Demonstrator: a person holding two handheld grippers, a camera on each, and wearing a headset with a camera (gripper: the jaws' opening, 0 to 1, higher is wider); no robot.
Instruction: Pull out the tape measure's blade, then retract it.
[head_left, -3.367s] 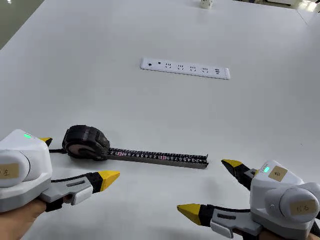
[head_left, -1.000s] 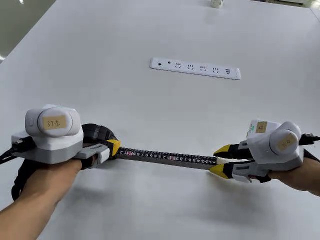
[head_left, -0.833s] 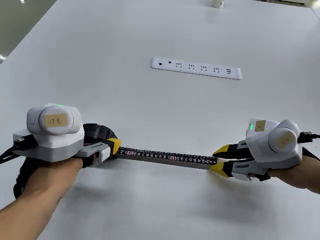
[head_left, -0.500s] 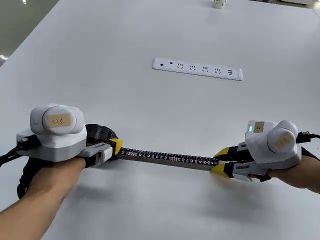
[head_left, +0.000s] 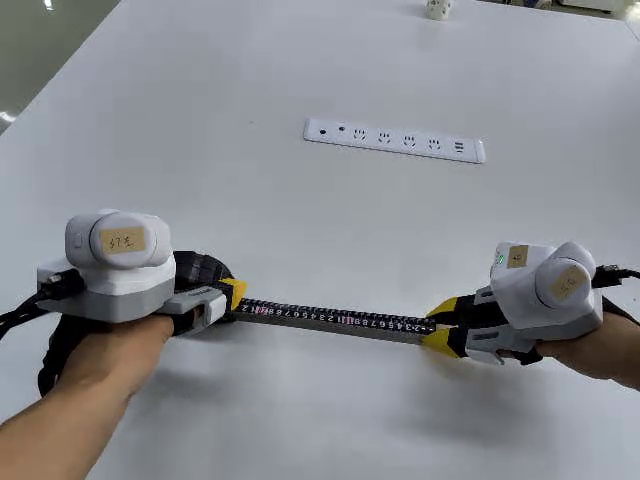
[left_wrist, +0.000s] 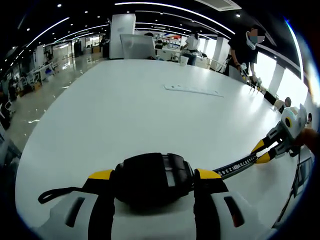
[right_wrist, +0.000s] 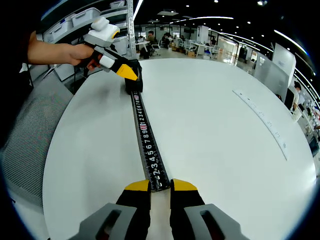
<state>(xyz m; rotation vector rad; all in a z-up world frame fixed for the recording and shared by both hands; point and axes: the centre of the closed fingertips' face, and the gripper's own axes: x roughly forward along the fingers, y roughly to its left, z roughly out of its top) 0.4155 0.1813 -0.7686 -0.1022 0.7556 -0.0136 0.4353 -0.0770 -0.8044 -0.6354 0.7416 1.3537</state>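
The tape measure (head_left: 205, 270) lay on the white table (head_left: 300, 210) at about 8 o'clock in the head view. Its black case sat between the two yellow tips of the left tongs (left_wrist: 154, 174), which were closed against its sides. The blade (head_left: 335, 318) was pulled out flat on the table toward 4 o'clock. There the right tongs (right_wrist: 160, 186) were almost closed, with the end of the blade pinched between the tips. A black strap (left_wrist: 60, 192) trailed from the case. Well apart, toward 12 o'clock, lay a white power strip (head_left: 395, 139), and a small white object (head_left: 437, 8) stood at the far edge. The room was an open office with ceiling light strips, and people (left_wrist: 192, 44) stood beyond the table.
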